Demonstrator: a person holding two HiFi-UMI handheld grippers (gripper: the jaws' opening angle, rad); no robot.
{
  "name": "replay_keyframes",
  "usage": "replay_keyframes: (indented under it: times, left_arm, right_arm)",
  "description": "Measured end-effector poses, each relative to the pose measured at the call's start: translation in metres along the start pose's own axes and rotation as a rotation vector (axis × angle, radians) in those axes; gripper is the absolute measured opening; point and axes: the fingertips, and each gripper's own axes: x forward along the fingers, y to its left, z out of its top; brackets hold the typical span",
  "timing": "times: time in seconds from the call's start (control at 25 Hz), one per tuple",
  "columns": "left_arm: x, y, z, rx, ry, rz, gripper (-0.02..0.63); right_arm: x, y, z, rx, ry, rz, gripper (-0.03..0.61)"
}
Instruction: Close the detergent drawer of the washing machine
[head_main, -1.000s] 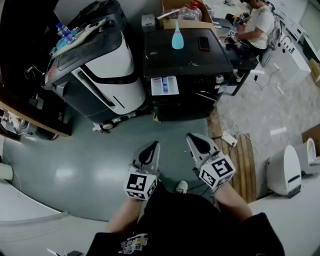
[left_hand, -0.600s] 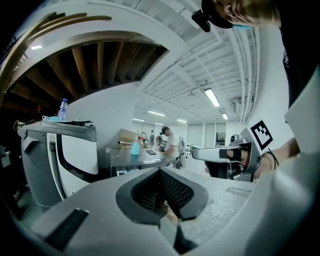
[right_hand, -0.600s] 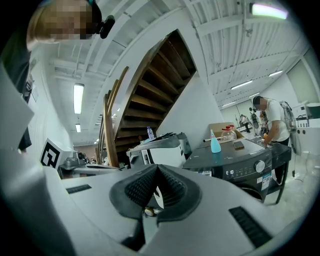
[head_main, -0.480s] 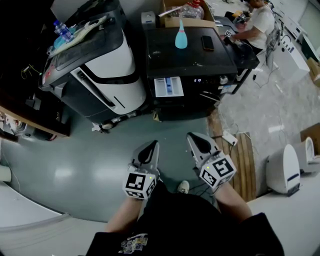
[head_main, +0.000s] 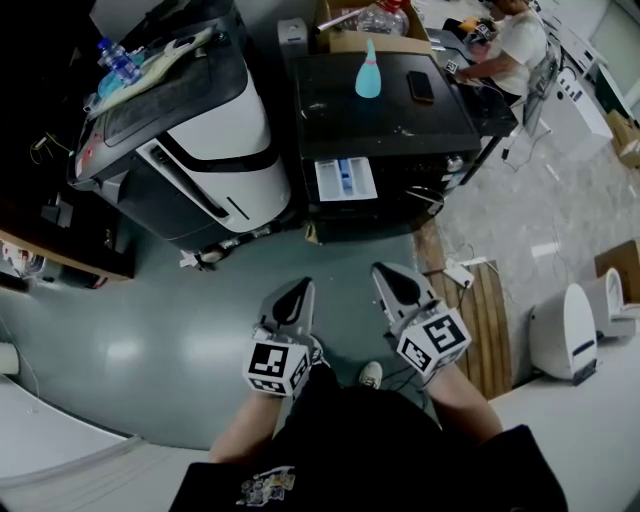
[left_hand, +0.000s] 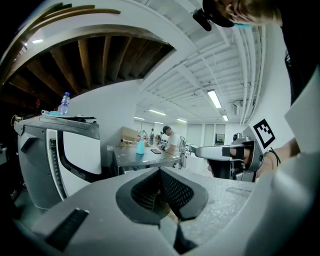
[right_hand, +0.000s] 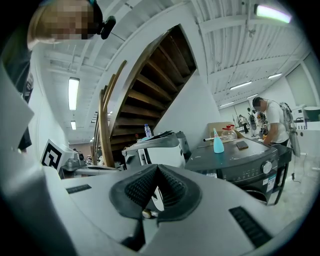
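The dark washing machine (head_main: 385, 110) stands ahead of me, its white and blue detergent drawer (head_main: 345, 179) pulled out at the front left. My left gripper (head_main: 300, 292) is shut and empty, well short of the machine over the floor. Beside it my right gripper (head_main: 388, 277) is shut too, with nothing in it. In the right gripper view the washing machine (right_hand: 240, 162) shows at the right, past my shut right gripper (right_hand: 157, 170). The left gripper view shows my left gripper (left_hand: 160, 174) shut, with the machine's top (left_hand: 145, 157) far off.
A white and black appliance (head_main: 190, 130) stands left of the washer. On the washer top sit a teal bottle (head_main: 368, 75) and a phone (head_main: 420, 87). A person (head_main: 505, 45) works at the back right. Wooden slats (head_main: 480, 310) and a cable lie on the floor at the right.
Both grippers, still shut, have come closer to the washing machine; the drawer now sits lower in the head view, nearer to them.
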Motion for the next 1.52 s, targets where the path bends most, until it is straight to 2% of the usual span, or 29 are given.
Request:
replay_keyframes:
  times: [0.72, 1.04, 1.24, 1.52]
  left_arm:
    - [0.028, 0.091, 0.002, 0.015, 0.018, -0.042, 0.005]
    - [0.039, 0.123, 0.000, 0.051, 0.023, -0.083, 0.005]
    - [0.045, 0.143, 0.005, 0.063, 0.038, -0.095, 0.008]
    - [0.046, 0.155, 0.002, 0.058, 0.059, -0.123, 0.108]
  right_arm:
    - [0.082, 0.004, -0.012, 0.015, 0.025, -0.064, 0.012]
    - [0.112, 0.008, -0.013, 0.021, 0.016, -0.109, 0.053]
    - [0.132, 0.010, -0.015, 0.021, 0.009, -0.143, 0.105]
    - [0.142, 0.008, -0.017, 0.008, 0.013, -0.192, 0.160]
